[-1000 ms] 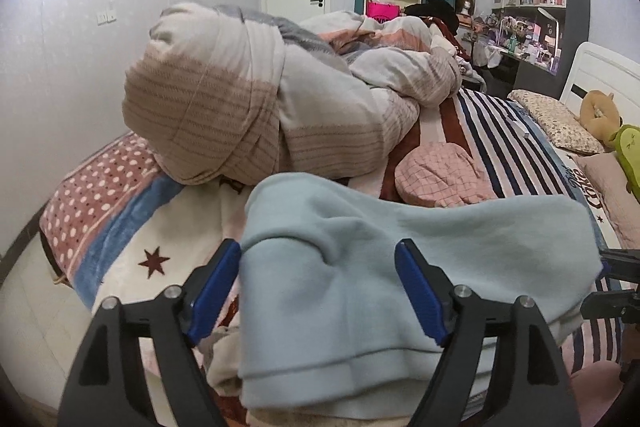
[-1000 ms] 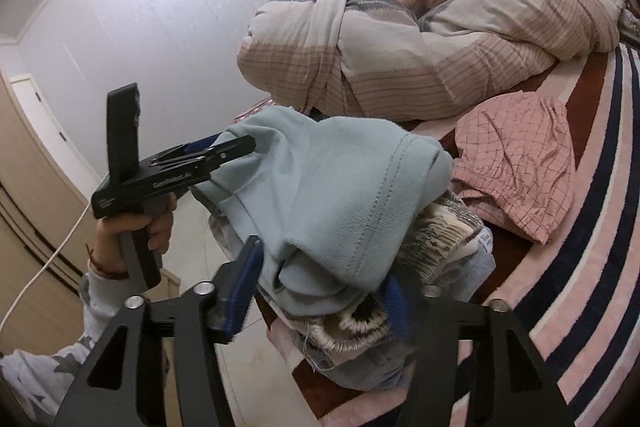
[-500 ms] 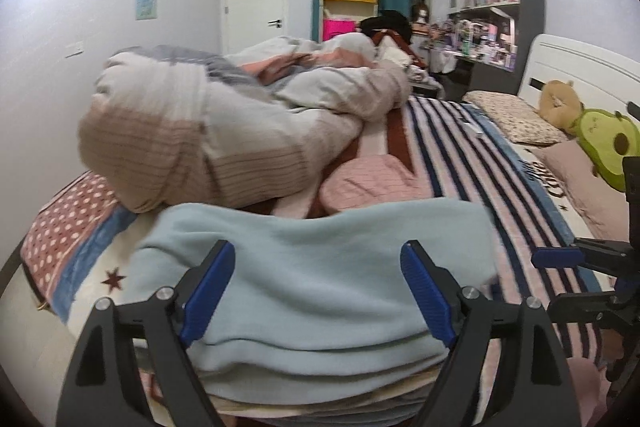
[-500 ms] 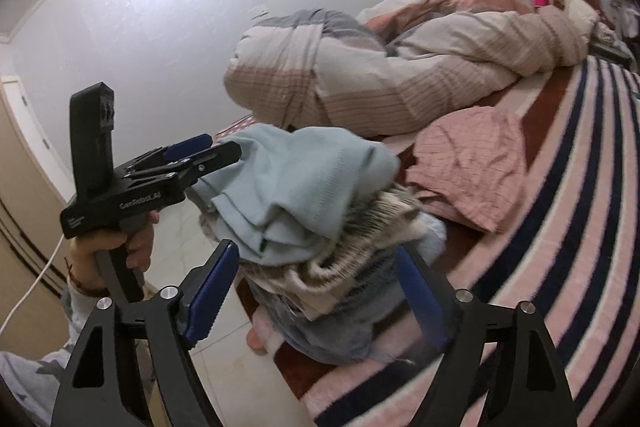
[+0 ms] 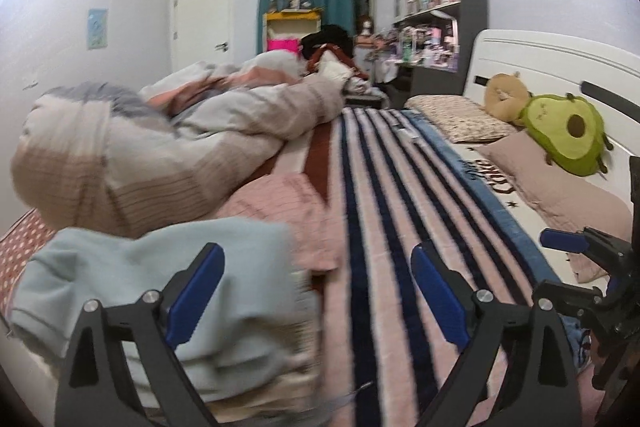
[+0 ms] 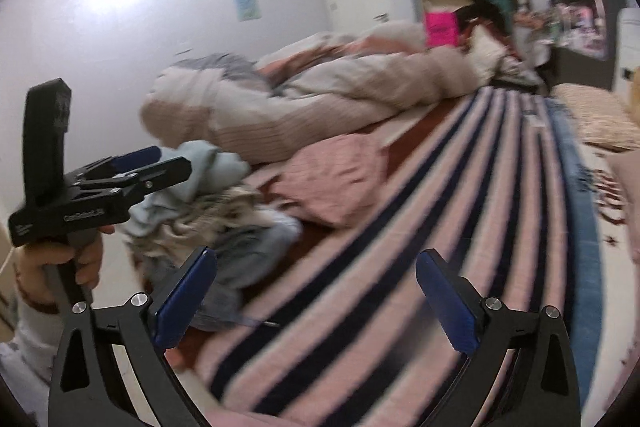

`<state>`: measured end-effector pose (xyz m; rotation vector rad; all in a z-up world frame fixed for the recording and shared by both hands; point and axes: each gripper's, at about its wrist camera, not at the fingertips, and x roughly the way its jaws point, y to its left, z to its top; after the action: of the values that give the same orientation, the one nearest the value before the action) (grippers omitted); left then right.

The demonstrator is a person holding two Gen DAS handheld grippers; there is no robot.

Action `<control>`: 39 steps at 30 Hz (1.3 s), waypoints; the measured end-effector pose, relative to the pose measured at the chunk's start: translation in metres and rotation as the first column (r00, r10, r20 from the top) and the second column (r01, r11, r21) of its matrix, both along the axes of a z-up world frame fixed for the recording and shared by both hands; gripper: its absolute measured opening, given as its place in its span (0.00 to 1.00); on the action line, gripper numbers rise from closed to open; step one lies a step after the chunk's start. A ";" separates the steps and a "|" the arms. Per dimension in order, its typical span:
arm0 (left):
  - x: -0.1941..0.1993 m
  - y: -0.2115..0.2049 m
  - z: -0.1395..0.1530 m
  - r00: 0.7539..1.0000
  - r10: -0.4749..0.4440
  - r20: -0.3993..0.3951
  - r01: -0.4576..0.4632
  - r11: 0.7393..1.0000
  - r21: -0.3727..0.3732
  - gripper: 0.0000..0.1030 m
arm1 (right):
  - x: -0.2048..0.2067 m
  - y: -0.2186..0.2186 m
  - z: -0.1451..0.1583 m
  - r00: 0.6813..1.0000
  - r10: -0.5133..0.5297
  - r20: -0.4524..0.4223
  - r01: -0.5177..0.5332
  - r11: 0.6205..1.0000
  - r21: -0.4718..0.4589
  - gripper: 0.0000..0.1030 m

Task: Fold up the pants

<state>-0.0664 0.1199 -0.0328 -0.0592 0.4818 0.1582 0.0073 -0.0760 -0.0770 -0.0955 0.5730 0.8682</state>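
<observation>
Both sets of fingers are standing released and grasping nothing: the left gripper has just been opening, with only the near edge of the light-blue garment showing behind its left finger and bare striped bedspread showing in the gap, and the right gripper has just been opening over bare bedspread as well. The pants are presumably the light-blue garment, which is lying on top of a stack of clothes at the near left corner of the bed, by its edge; which item counts as the pants cannot be told for certain. A pink checked garment is lying just beside the stack, toward the rolled duvet. Risks from here: the stack is sitting close to the bed's edge, so a sideways brush from the left finger is likely to tip it to the floor; both views are blurring, so a hurried next reach is risking a grasp on the wrong layer, or on several layers together.
</observation>
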 end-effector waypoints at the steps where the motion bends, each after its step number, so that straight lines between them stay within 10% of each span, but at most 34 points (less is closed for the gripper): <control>1: 0.004 -0.012 0.000 1.000 -0.013 0.015 0.013 1.000 0.008 0.90 | 0.000 -0.013 0.000 0.999 -0.038 0.017 0.038 0.999 0.007 0.99; 18: 0.036 -0.112 -0.020 0.982 -0.085 0.168 0.086 0.996 -0.001 0.95 | -0.021 -0.162 -0.006 0.895 -0.391 0.216 0.384 0.920 0.076 0.99; 39: 0.028 -0.116 -0.027 0.980 -0.074 0.187 0.071 0.997 0.020 0.95 | -0.023 -0.184 -0.012 0.895 -0.408 0.179 0.395 0.913 0.103 0.99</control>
<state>-0.0387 0.0040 -0.0599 -0.0429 0.2939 0.0832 -0.0159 -0.2599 -0.0889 -0.0018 0.3586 0.4645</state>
